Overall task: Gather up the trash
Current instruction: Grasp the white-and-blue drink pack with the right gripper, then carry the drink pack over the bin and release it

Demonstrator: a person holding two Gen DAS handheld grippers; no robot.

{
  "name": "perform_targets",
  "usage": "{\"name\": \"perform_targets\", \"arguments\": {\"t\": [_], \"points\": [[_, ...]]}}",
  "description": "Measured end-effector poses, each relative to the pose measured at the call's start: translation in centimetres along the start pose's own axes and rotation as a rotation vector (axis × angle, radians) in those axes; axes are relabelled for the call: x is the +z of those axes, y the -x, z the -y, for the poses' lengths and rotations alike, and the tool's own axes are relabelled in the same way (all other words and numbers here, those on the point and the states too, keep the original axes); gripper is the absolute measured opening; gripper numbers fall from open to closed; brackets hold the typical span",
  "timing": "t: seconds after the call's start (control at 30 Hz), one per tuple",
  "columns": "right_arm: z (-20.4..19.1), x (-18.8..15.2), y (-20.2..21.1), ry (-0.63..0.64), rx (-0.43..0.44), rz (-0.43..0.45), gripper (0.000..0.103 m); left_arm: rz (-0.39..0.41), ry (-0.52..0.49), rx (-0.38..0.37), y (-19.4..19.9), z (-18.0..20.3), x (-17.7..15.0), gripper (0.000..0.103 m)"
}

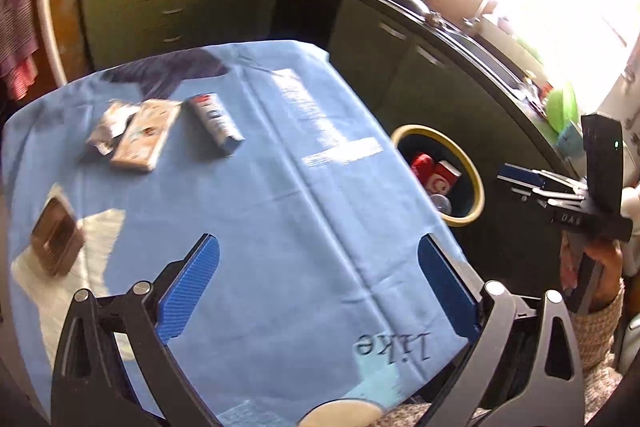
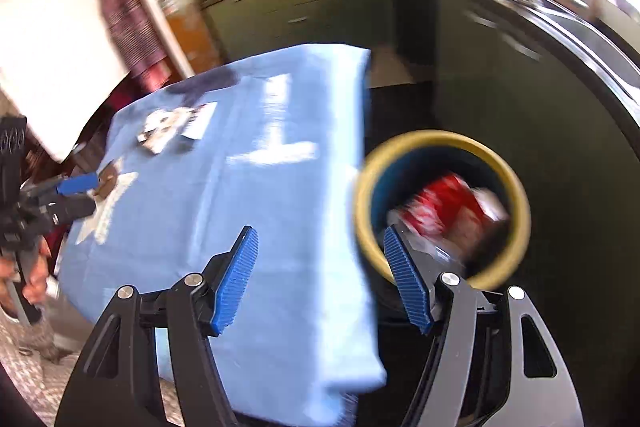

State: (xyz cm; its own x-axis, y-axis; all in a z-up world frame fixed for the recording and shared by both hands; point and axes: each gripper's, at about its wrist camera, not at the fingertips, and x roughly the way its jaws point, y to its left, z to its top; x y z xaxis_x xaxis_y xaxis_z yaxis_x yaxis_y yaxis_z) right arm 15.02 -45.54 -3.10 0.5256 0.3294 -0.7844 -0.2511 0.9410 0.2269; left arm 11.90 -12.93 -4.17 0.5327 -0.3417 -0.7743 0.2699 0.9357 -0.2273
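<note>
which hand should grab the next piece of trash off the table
Left, probably. The left gripper hangs open and empty over the blue tablecloth, facing the toothpaste box; the right gripper is by the bin.

The cloth [image 1: 280, 187] is coloured light blue, and dark lettering is printed on it at 5 o'clock in the left view. A navy patch [image 1: 176, 69] is seen at its 11 o'clock edge. The bin [image 2: 442, 143] is rimmed in yellow and walled in dark blue; red-and-white cans [image 1: 434, 169] are shown inside. The box [image 1: 216, 123] at 10 o'clock is marked white, red and blue. A beige packet [image 1: 144, 135] and a brown tin [image 1: 56, 235] are seen beside it. The pads [image 1: 190, 291] are ribbed and coloured blue, on black frames. The cabinets [image 1: 160, 11] are painted dark green. A towel [image 1: 16, 27] at 9 o'clock is striped red and white.
</note>
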Motion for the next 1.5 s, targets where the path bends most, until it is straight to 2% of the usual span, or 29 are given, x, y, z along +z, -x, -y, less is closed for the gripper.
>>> {"name": "perform_targets", "arguments": {"t": [0.13, 0.23, 0.37, 0.47, 0.7, 0.8, 0.87, 1.0, 1.13, 1.33, 1.5], "points": [[-6.0, 5.7, -5.8, 0.062, 0.114, -0.095, 0.060, 0.059, 0.026, 0.134, 2.3, -5.1, -2.6, 0.096], [-9.7, 9.4, -10.8, 0.067, 0.150, -0.185, 0.055, 0.086, 0.068, 0.194, 2.8, -8.1, -3.8, 0.096], [-13.2, 12.8, -17.4, 0.081, 0.099, -0.294, 0.053, 0.069, 0.145, 0.158, 2.5, -10.8, -4.8, 0.096], [-14.3, 14.4, -21.4, 0.074, 0.059, -0.346, 0.052, 0.069, 0.147, 0.168, 2.0, -11.3, -5.1, 0.096], [-16.3, 15.8, -26.9, 0.094, 0.002, -0.420, 0.048, 0.070, 0.160, 0.157, 1.8, -12.5, -5.2, 0.096], [-17.0, 15.9, -27.7, 0.120, -0.029, -0.425, 0.043, 0.059, 0.161, 0.151, 1.5, -12.7, -5.4, 0.096], [-17.4, 15.9, -28.0, 0.136, -0.052, -0.427, 0.034, 0.054, 0.163, 0.146, 1.3, -12.8, -5.6, 0.096], [-17.2, 15.6, -28.0, 0.132, -0.067, -0.440, 0.029, 0.054, 0.167, 0.138, 1.2, -13.1, -5.7, 0.096], [-17.3, 15.5, -26.8, 0.144, -0.066, -0.405, 0.015, 0.057, 0.171, 0.136, 1.4, -13.2, -5.9, 0.096], [-15.9, 14.8, -22.2, 0.132, -0.009, -0.343, 0.014, 0.059, 0.177, 0.132, 1.8, -13.1, -6.1, 0.096], [-10.8, 12.8, -15.9, 0.062, -0.004, -0.259, 0.014, 0.058, 0.152, 0.122, 1.9, -12.0, -6.2, 0.096]]}}
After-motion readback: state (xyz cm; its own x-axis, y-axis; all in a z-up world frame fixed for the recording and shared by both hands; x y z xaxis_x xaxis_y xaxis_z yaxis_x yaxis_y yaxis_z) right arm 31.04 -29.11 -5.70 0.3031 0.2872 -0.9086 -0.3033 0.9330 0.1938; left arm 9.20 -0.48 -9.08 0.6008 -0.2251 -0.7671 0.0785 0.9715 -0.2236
